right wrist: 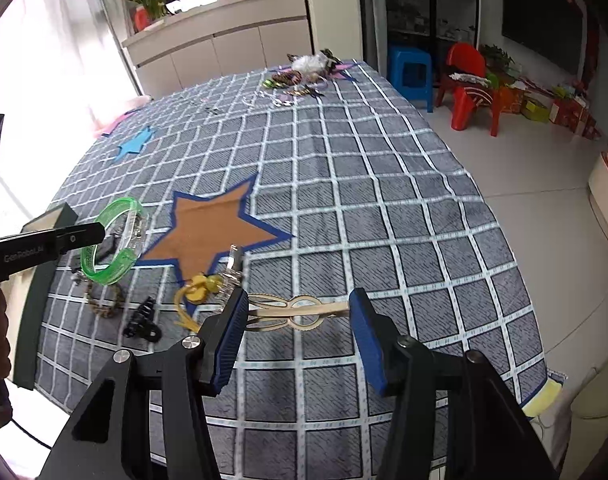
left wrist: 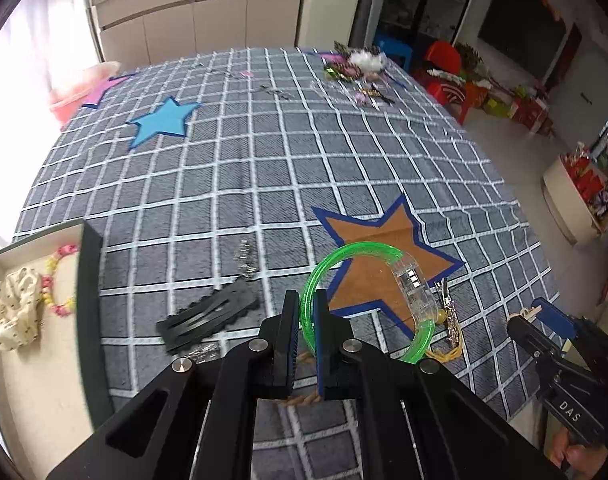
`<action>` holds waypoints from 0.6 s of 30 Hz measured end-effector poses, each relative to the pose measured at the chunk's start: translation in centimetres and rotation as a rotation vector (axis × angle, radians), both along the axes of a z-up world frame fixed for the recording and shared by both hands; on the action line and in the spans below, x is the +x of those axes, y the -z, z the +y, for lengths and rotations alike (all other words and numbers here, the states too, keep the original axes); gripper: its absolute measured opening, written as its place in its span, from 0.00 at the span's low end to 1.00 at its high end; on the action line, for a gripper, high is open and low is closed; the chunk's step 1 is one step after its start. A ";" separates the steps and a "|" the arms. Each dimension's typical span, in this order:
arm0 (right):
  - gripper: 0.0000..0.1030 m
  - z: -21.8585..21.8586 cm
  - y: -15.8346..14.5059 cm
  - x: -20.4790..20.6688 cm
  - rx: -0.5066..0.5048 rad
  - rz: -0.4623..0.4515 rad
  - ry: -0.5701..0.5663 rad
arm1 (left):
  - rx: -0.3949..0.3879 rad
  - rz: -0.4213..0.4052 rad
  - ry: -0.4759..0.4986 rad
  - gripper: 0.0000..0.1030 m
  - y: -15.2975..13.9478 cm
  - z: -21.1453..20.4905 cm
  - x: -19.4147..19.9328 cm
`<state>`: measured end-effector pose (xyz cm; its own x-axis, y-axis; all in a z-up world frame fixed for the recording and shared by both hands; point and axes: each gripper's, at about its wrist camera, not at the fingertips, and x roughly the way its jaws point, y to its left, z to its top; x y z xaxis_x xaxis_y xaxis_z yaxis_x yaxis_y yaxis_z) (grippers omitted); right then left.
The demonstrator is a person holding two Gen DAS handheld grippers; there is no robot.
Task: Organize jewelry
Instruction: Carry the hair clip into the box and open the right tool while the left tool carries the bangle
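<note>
Both fingers pairs grip: left (left wrist: 305, 322) bangle (left wrist: 364, 296), right (right wrist: 300, 322) hairpin (right wrist: 296, 312).

text "das" | on right gripper (left wrist: 544, 332) body || text "genrobot.ai" | on left gripper (right wrist: 98, 234) arm

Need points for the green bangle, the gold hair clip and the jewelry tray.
green bangle (left wrist: 329, 263), left wrist view, upper green arc beyond the fingers
gold hair clip (right wrist: 300, 309), right wrist view, looped middle between the blue pads
jewelry tray (left wrist: 89, 280), left wrist view, dark right wall
</note>
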<state>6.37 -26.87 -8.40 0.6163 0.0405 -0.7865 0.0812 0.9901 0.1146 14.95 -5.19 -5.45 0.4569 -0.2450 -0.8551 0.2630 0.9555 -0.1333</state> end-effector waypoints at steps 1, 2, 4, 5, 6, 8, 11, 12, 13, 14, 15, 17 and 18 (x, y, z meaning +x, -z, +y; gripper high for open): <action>0.54 0.3 -0.3 0.0 0.001 -0.004 -0.006 | -0.005 -0.007 -0.006 0.14 -0.3 0.5 -0.2; 0.54 0.5 -0.5 0.0 0.002 -0.009 -0.013 | -0.009 -0.012 -0.013 0.14 -0.6 1.1 -0.5; 0.54 1.2 -1.1 0.1 0.004 -0.016 -0.031 | -0.018 -0.026 -0.030 0.14 -1.3 2.4 -1.0; 0.54 1.6 -1.4 0.2 0.005 -0.019 -0.040 | -0.020 -0.031 -0.040 0.14 -1.6 3.0 -1.2; 0.54 2.1 -1.7 0.3 0.009 -0.022 -0.053 | -0.023 -0.038 -0.053 0.14 -1.9 3.9 -1.5; 0.54 3.0 -2.1 0.4 0.014 -0.027 -0.075 | -0.031 -0.049 -0.076 0.14 -2.5 5.4 -2.0; 0.54 4.9 -3.0 0.8 0.024 -0.038 -0.119 | -0.036 -0.069 -0.115 0.14 -3.2 7.8 -2.8; 0.54 5.8 -3.3 1.1 0.028 -0.042 -0.142 | -0.035 -0.074 -0.128 0.14 -3.4 8.6 -3.0; 0.54 6.5 -3.5 1.2 0.032 -0.044 -0.160 | -0.037 -0.078 -0.143 0.14 -3.5 9.5 -3.3; 0.54 7.4 -3.8 1.4 0.035 -0.047 -0.182 | -0.038 -0.083 -0.160 0.14 -3.6 10.6 -3.6; 0.54 8.4 -4.0 1.7 0.036 -0.049 -0.207 | -0.038 -0.086 -0.175 0.14 -3.7 11.4 -3.8; 0.54 10.2 -4.5 1.9 0.038 -0.051 -0.246 | -0.036 -0.091 -0.209 0.14 -3.7 13.4 -4.4; 0.54 11.4 -4.7 2.3 0.043 -0.051 -0.274 | -0.036 -0.092 -0.226 0.14 -3.7 14.3 -4.6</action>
<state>8.72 -15.43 -3.73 0.6162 0.2438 -0.7489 -0.1956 0.9685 0.1544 10.35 9.14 -1.76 0.5792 -0.1571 -0.7999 0.0554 0.9866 -0.1537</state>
